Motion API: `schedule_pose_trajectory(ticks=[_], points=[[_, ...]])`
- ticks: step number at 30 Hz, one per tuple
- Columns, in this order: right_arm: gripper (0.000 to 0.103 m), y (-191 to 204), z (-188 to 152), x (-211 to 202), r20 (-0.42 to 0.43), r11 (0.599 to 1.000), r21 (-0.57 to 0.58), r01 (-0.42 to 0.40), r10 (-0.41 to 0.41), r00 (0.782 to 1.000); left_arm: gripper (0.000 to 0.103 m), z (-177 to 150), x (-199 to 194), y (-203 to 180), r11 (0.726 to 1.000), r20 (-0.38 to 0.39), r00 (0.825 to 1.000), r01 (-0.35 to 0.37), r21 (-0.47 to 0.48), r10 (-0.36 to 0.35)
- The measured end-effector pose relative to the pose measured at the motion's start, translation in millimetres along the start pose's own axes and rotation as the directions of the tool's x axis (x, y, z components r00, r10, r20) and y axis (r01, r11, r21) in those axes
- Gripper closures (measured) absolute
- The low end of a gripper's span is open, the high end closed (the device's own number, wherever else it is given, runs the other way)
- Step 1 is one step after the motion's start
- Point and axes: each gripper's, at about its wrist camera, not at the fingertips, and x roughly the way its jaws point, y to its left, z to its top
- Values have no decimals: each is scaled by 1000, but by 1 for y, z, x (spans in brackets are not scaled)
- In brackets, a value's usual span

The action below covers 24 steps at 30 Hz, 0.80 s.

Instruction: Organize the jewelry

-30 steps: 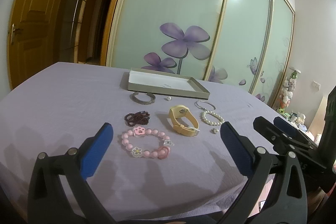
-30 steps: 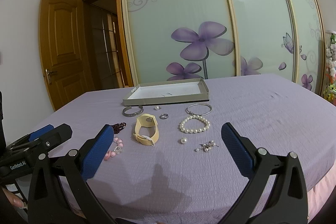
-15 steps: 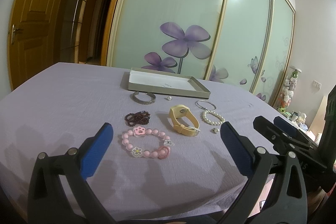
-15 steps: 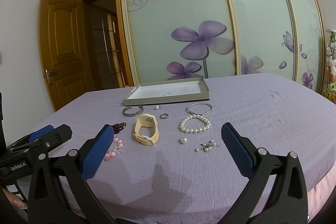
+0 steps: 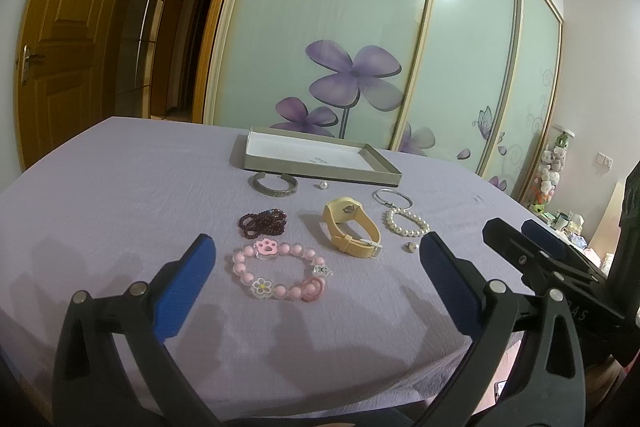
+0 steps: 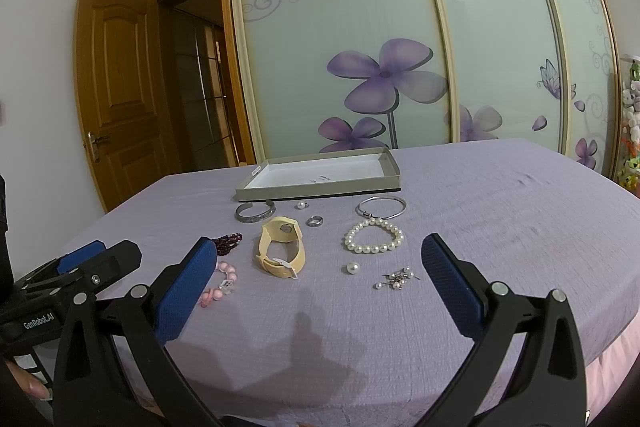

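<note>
Jewelry lies on a purple cloth: a pink bead bracelet (image 5: pixel 280 271), a dark red bead bracelet (image 5: pixel 262 223), a yellow watch (image 5: pixel 352 229) (image 6: pixel 282 245), a pearl bracelet (image 6: pixel 374 237), a silver bangle (image 6: pixel 382 207), an engraved cuff (image 5: pixel 275 185), a ring (image 6: pixel 315 221), loose pearls and earrings (image 6: pixel 396 279). An open shallow grey box (image 5: pixel 316 159) (image 6: pixel 320 175) with a white inside stands behind them. My left gripper (image 5: pixel 314 275) is open above the pink bracelet. My right gripper (image 6: pixel 316 269) is open near the watch. Both are empty.
The cloth-covered surface (image 6: pixel 500 211) drops off at the right and front. Sliding glass doors with purple flowers (image 5: pixel 352 79) stand behind. A wooden door (image 6: pixel 120 99) is at the left. Soft toys (image 5: pixel 550 171) sit at the far right.
</note>
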Motion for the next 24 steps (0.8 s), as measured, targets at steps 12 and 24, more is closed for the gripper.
schedule_pose_trajectory(ticks=[12, 24], points=[[1, 0, 0, 0, -2, 1000, 1, 0, 0, 1000, 2, 0, 0, 0, 1000, 0, 1000, -1, 0, 1], [1, 2, -3, 3, -4, 1000, 6, 1, -1, 1000, 2, 0, 0, 2, 1000, -1, 1000, -1, 2, 1]])
